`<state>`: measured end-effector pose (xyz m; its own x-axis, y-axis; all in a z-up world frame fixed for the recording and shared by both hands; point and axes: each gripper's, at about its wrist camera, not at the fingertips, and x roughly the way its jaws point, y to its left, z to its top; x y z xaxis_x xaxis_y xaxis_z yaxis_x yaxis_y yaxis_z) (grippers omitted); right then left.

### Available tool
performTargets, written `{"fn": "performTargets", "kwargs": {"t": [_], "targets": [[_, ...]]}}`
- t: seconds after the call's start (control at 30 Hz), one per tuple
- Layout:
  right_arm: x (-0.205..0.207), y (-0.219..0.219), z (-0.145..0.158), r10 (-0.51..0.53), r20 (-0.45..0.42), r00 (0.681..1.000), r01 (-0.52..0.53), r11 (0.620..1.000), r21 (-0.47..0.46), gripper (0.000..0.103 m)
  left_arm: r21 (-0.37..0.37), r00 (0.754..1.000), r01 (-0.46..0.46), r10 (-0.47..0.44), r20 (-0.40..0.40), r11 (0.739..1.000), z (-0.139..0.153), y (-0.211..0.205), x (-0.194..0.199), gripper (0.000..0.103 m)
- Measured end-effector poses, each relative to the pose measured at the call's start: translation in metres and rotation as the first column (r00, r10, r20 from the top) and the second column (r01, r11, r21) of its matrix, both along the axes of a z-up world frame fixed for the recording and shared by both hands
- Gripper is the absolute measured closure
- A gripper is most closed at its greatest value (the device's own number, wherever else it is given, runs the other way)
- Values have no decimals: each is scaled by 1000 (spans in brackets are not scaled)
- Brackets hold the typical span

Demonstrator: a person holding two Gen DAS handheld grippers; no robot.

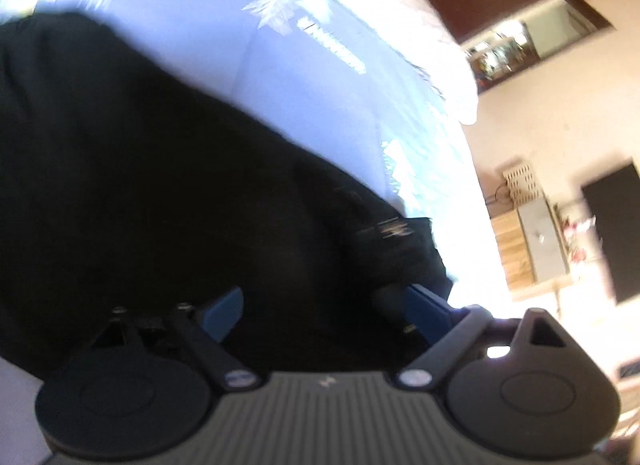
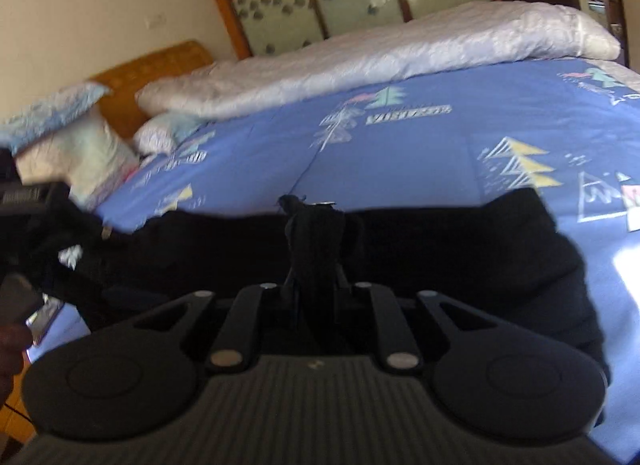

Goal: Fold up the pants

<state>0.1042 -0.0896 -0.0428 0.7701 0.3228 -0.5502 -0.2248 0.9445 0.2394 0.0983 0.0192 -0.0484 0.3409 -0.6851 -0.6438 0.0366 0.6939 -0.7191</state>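
Black pants (image 1: 160, 185) lie spread over the blue patterned bed sheet (image 1: 224, 33). In the left wrist view my left gripper (image 1: 324, 305) stands open over their edge, its blue pads (image 1: 224, 311) wide apart; dark cloth lies between and under them and a fold drapes against the right pad. In the right wrist view the pants (image 2: 460, 249) stretch across the bed in front of me. My right gripper (image 2: 316, 225) is shut on a bunched ridge of the black cloth, which stands up between the close-set fingers.
A white quilt (image 2: 380, 49) lies rolled along the far side of the bed, with pillows (image 2: 76, 145) by the wooden headboard (image 2: 160, 65). A hand (image 2: 10, 349) shows at the lower left. Beyond the bed's edge stand a cabinet (image 1: 532, 241) and a dark screen (image 1: 616, 233).
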Motion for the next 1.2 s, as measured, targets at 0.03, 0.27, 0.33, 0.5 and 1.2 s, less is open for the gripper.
{"fn": "performTargets", "kwargs": {"t": [0.03, 0.27, 0.33, 0.5, 1.2], "targets": [[1, 12, -6, 4, 3, 1000, -3, 998, -59, 86, -31, 999, -8, 7, -41, 999, -10, 3, 3, 12], [3, 33, -11, -44, 69, 997, 58, 974, -217, 86, -130, 989, -7, -13, -147, 992, -44, -12, 33, 8], [1, 39, -10, -36, 107, 994, 64, 961, -269, 86, -143, 989, 35, -54, -136, 989, -42, -27, 44, 7], [-6, 46, -14, 19, 132, 991, 26, 943, -333, 82, -83, 984, 134, -143, -111, 987, -38, -59, 70, 69], [-40, -54, 12, -196, 19, 980, 195, 980, 28, 52, 33, 991, -62, 57, 122, 998, 13, 56, 9, 39]]}}
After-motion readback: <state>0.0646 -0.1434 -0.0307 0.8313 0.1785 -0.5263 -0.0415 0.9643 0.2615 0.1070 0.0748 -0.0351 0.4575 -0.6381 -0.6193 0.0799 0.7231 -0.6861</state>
